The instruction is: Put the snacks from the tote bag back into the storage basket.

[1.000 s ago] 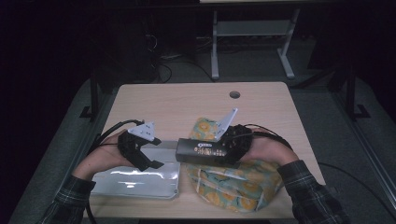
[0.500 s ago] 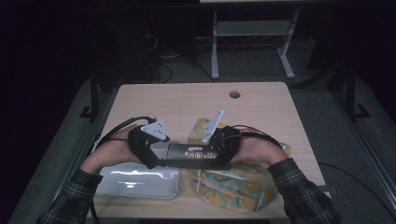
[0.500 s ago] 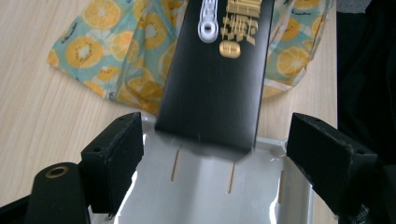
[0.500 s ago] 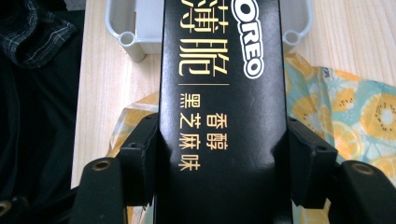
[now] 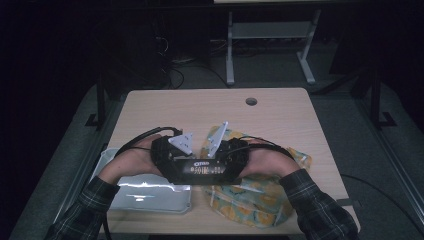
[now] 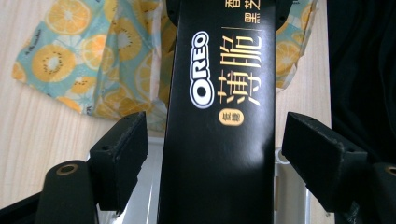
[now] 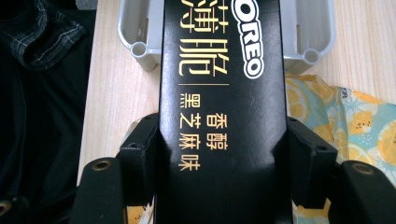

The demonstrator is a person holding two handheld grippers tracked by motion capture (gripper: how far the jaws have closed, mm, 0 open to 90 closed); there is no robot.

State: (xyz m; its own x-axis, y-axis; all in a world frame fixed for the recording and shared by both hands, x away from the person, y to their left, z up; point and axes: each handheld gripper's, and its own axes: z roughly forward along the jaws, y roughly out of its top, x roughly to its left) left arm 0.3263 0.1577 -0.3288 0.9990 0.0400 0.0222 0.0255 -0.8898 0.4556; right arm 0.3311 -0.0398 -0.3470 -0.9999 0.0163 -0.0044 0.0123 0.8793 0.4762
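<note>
Two tools on one black Oreo box [image 5: 202,170]: right tool [image 7: 219,158] clamped on it; left tool [image 6: 219,149] spread clear.

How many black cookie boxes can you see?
1. The black Oreo box is held off the table between the two grippers, above the grey tray and the fruit-print cloth. More could be hidden under the cloth.

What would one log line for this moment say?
right gripper: shut on Oreo box | left gripper: open around box | below: grey tray, fruit-print cloth
</note>
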